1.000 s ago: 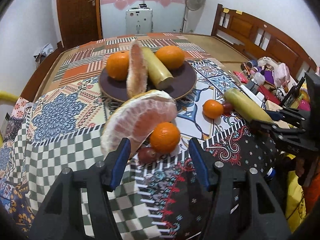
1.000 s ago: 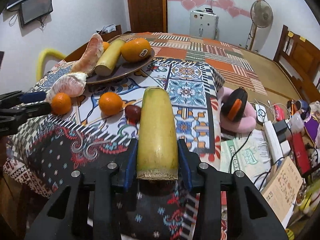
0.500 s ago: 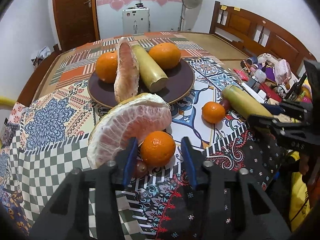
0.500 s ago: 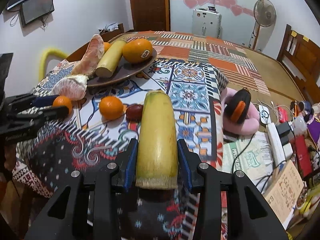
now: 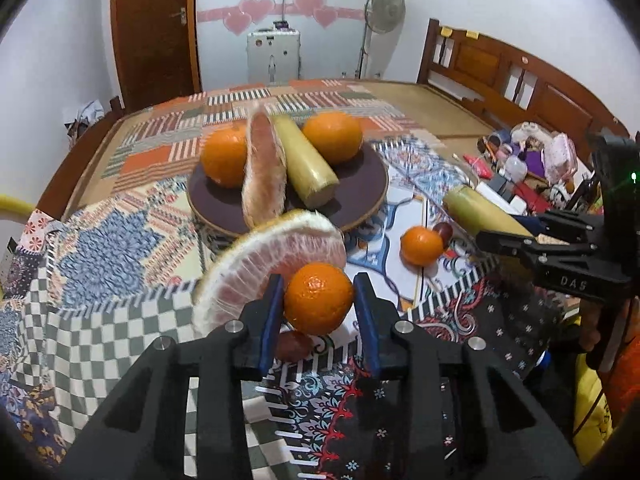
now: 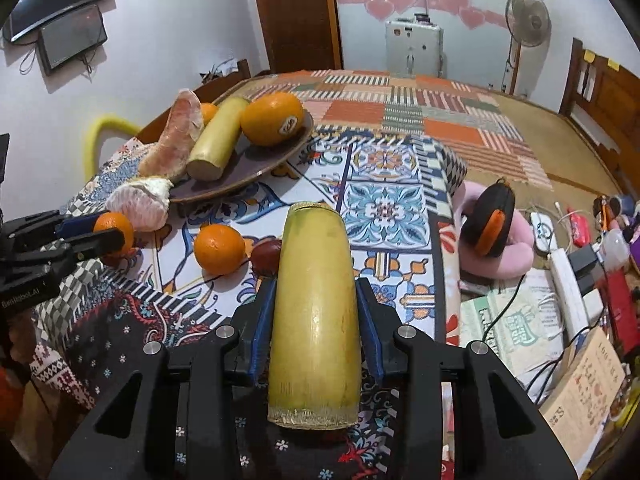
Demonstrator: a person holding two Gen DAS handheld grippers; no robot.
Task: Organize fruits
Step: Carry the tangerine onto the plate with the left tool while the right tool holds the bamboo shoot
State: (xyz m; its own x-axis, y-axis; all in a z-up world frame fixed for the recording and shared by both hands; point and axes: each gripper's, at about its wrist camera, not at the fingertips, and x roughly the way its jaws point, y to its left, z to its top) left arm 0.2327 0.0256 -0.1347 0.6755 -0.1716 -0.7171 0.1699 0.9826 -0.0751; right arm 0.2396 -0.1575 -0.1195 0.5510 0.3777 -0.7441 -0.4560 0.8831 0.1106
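Observation:
My left gripper (image 5: 318,304) is shut on a small orange (image 5: 318,298) just above the patterned tablecloth, beside a peeled pomelo half (image 5: 272,260). My right gripper (image 6: 316,312) is shut on a yellow-green sugarcane piece (image 6: 316,312) and holds it off the table's near edge; it shows in the left wrist view (image 5: 484,210). A brown plate (image 5: 360,200) holds two big oranges (image 5: 334,142), a pomelo wedge (image 5: 264,172) and another sugarcane piece (image 5: 304,164). A loose small orange (image 6: 219,248) and a dark red fruit (image 6: 266,256) lie on the cloth.
Another dark red fruit (image 5: 294,346) lies under my left gripper. A pink cushion with a black-orange case (image 6: 492,224), a power strip (image 6: 568,276), papers and clutter lie on the floor to the right. A wooden bench (image 5: 520,80) and a fan (image 5: 384,4) stand behind.
My left gripper moved forward and closed on the small orange, lifting it slightly. My right gripper keeps holding the sugarcane piece with little movement.

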